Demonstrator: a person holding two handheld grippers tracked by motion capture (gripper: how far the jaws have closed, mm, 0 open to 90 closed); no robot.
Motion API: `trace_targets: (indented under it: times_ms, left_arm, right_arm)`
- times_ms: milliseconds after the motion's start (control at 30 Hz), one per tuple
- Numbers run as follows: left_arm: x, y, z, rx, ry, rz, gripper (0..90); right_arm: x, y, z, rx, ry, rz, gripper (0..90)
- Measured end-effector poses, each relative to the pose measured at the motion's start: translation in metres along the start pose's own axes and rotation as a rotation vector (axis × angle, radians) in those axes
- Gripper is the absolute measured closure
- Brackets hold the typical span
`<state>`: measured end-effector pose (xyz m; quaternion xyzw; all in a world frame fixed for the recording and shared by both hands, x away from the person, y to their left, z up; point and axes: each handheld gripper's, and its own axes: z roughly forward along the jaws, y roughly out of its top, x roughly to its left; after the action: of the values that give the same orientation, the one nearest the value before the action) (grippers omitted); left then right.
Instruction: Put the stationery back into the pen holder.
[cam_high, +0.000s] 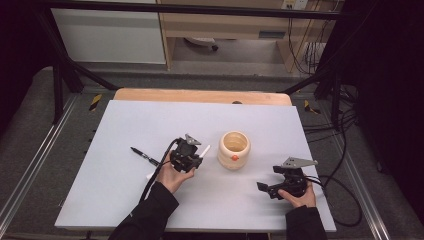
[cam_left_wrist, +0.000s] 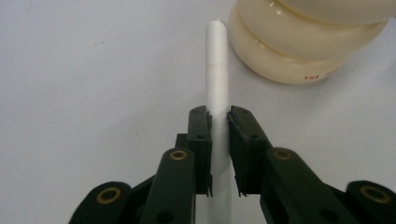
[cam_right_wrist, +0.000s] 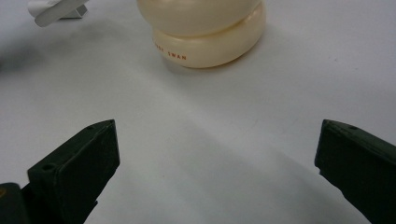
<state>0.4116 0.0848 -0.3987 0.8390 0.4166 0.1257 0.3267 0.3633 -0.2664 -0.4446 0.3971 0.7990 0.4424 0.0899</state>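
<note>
My left gripper (cam_left_wrist: 218, 122) is shut on a white pen (cam_left_wrist: 217, 70), whose tip points toward the base of a cream ribbed cup (cam_left_wrist: 303, 42). In the high view the left gripper (cam_high: 196, 154) hovers just left of the cup (cam_high: 234, 149), and the white pen (cam_high: 204, 150) sticks out toward it. My right gripper (cam_high: 265, 189) rests near the table's front right, its jaws wide open with nothing between them. From the right gripper view (cam_right_wrist: 217, 154) the cup (cam_right_wrist: 205, 32) stands ahead, and a white pen end (cam_right_wrist: 56, 11) shows at top left.
A black pen (cam_high: 145, 156) lies on the white tabletop (cam_high: 125, 130) left of the left hand. Black cables (cam_high: 345, 195) trail off the table's right side. A wooden strip (cam_high: 200, 95) edges the far side.
</note>
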Motion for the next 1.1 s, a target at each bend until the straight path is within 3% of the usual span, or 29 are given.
trace_targets:
  times_ms: [500, 1100]
  left_arm:
    - [0.0, 0.002, -0.024, -0.161, -0.061, -0.021, 78.7]
    - [-0.009, 0.028, -0.037, -0.283, -0.109, -0.009, 78.7]
  right_arm:
    - [0.0, 0.0, 0.001, 0.0, -0.001, -0.002, 0.5]
    - [0.0, 0.0, 0.001, 0.0, -0.001, -0.003, 0.5]
